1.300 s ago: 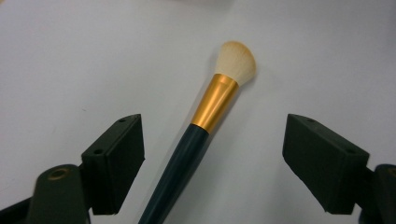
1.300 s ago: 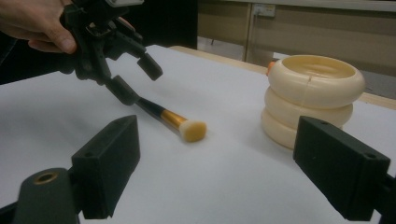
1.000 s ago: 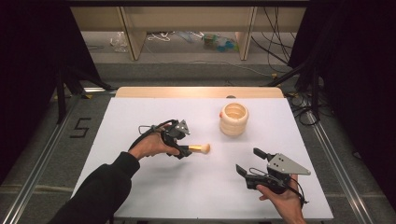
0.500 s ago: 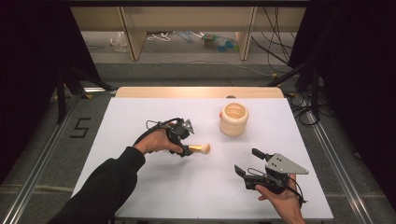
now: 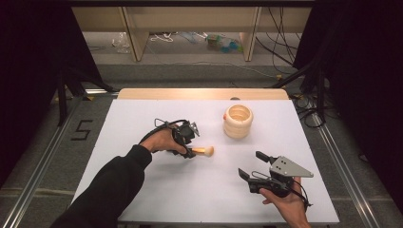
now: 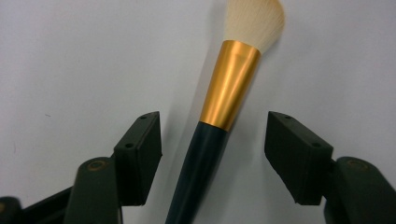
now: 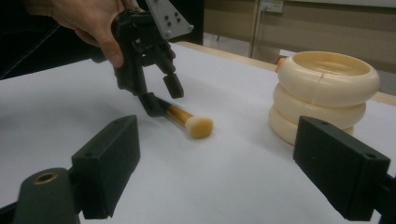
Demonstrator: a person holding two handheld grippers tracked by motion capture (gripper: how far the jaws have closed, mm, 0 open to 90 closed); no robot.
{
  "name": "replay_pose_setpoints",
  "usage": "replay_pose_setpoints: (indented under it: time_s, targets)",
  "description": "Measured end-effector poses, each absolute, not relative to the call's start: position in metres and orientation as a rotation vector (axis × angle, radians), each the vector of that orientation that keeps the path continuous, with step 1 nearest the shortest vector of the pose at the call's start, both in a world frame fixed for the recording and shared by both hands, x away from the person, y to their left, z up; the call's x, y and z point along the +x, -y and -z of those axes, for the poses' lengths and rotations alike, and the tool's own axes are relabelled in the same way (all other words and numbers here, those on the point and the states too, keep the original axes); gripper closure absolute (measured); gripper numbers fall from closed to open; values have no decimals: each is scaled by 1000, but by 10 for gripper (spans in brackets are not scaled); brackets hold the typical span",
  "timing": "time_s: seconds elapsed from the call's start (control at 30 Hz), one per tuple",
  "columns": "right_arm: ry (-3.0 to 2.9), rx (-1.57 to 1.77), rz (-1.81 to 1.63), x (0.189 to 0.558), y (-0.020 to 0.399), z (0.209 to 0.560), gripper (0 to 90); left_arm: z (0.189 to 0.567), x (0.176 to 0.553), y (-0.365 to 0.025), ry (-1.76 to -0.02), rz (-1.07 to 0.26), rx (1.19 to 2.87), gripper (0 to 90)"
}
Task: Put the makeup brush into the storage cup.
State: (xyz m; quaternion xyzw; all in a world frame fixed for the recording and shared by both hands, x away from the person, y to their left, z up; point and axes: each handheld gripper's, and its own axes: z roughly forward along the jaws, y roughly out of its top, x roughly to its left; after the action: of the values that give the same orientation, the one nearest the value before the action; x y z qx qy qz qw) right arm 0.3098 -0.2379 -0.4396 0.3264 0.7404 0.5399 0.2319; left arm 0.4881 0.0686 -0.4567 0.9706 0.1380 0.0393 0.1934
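Left of the ringed holder [image 5: 238, 121], the brush [image 5: 203, 151] lies flat on the surface [image 5: 142, 199], not yet lifted.
Left claw [image 6: 212, 154] has just been closing around its dark handle, jaws apart, not touching; right claw [image 5: 252, 165] waits apart nearer the person, empty.

A makeup brush [image 6: 219, 116] lies on the white surface [image 6: 70, 60] between the left gripper's [image 6: 212, 158] two black fingers [image 6: 140, 149]. Its dark handle runs near, its gold collar and pale bristles far. The fingers have just been closing; gaps remain on both sides.
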Motion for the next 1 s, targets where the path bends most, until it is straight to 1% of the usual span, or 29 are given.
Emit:
replay_pose_setpoints:
  time_s: [0.13, 0.17, 0.4, 0.8, 0.9, 1.0]
  targets:
    - [-2033, 893, -1516, 311, 235, 441, 157, 451, 489, -66, -351, -121, 2762, 379]
    - [-2017, 864, -1506, 312, 236, 441, 157, 447, 491, -64, -362, -111, 2735, 381]
    - [-2048, 895, -1488, 310, 237, 441, 157, 449, 492, -60, -338, -97, 2772, 386]
    - [-2037, 868, -1486, 312, 236, 442, 157, 455, 496, -56, -314, -60, 2824, 478]
    - [-2036, 864, -1486, 312, 236, 442, 157, 454, 496, -55, -310, -51, 2817, 488]
    - [-2052, 885, -1488, 310, 236, 442, 157, 455, 497, -54, -306, -35, 2826, 520]
